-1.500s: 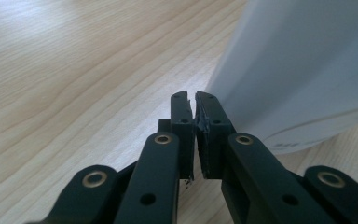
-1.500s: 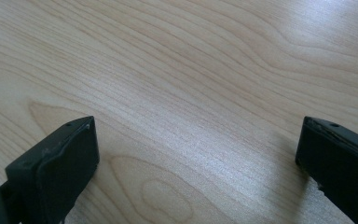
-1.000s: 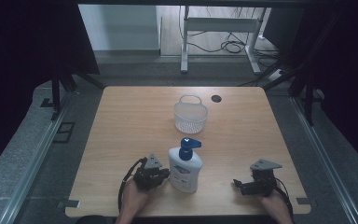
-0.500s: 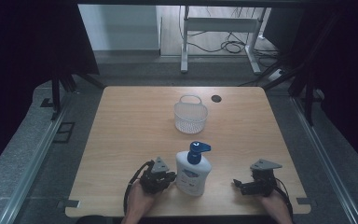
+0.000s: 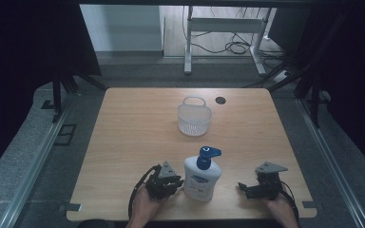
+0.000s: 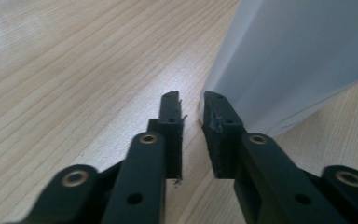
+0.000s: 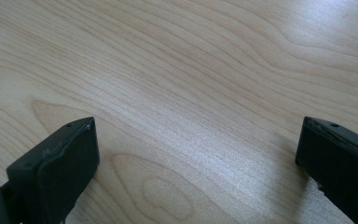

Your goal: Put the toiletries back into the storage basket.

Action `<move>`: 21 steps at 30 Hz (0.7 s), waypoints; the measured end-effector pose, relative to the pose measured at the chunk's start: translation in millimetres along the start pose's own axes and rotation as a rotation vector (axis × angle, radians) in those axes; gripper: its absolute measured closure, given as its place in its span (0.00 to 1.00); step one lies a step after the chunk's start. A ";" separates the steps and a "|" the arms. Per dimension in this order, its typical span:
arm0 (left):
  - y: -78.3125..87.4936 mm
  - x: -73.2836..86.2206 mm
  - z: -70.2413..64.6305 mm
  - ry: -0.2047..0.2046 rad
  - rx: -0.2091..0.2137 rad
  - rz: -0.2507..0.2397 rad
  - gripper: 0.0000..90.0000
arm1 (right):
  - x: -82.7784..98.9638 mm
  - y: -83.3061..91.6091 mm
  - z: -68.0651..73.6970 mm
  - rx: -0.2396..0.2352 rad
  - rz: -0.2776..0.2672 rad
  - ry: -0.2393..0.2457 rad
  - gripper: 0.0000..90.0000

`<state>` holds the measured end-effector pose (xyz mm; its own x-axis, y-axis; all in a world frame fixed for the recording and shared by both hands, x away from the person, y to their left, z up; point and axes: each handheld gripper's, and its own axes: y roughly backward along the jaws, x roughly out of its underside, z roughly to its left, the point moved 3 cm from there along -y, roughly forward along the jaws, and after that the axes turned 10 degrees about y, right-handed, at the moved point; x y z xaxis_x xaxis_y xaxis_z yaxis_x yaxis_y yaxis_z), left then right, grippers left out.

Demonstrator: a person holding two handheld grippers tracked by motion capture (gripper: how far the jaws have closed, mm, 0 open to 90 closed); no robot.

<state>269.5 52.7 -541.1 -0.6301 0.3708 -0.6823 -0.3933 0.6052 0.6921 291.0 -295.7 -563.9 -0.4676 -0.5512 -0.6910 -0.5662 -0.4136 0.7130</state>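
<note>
A white lotion bottle (image 5: 202, 179) with a blue pump head (image 5: 208, 154) stands upright near the table's front edge. My left gripper (image 5: 177, 181) lies just left of it, and its tips reach the bottle's side. In the left gripper view the jaws (image 6: 191, 100) are almost together with nothing between them, and one jaw rests against the bottle's white wall (image 6: 298, 60). My right gripper (image 5: 242, 189) rests on the table to the bottle's right, apart from it. Its jaws (image 7: 198, 135) stand wide open over bare wood.
A white mesh basket (image 5: 194, 116) with a handle stands at mid-table toward the far side. A dark round cable hole (image 5: 220, 100) sits behind it. The wooden table (image 5: 133, 137) is ringed by dark floor and metal rails.
The bottle has slid to the right and a little toward the front edge. My left gripper followed it rightward at its side. The right gripper stayed put.
</note>
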 end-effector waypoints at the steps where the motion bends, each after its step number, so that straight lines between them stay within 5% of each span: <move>1: 0.7 0.1 0.6 0.003 -0.004 -0.003 0.78 | -0.1 0.0 -0.1 -0.001 0.000 0.000 0.00; 21: 10.6 13.8 22.9 0.037 -0.089 -0.012 0.47 | -3.3 11.4 0.7 -0.033 -0.027 0.048 0.01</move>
<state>271.9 80.3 -548.6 -0.6488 0.3367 -0.6824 -0.4576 0.5439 0.7034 285.5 -298.1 -553.5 -0.4194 -0.5734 -0.7038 -0.5551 -0.4515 0.6986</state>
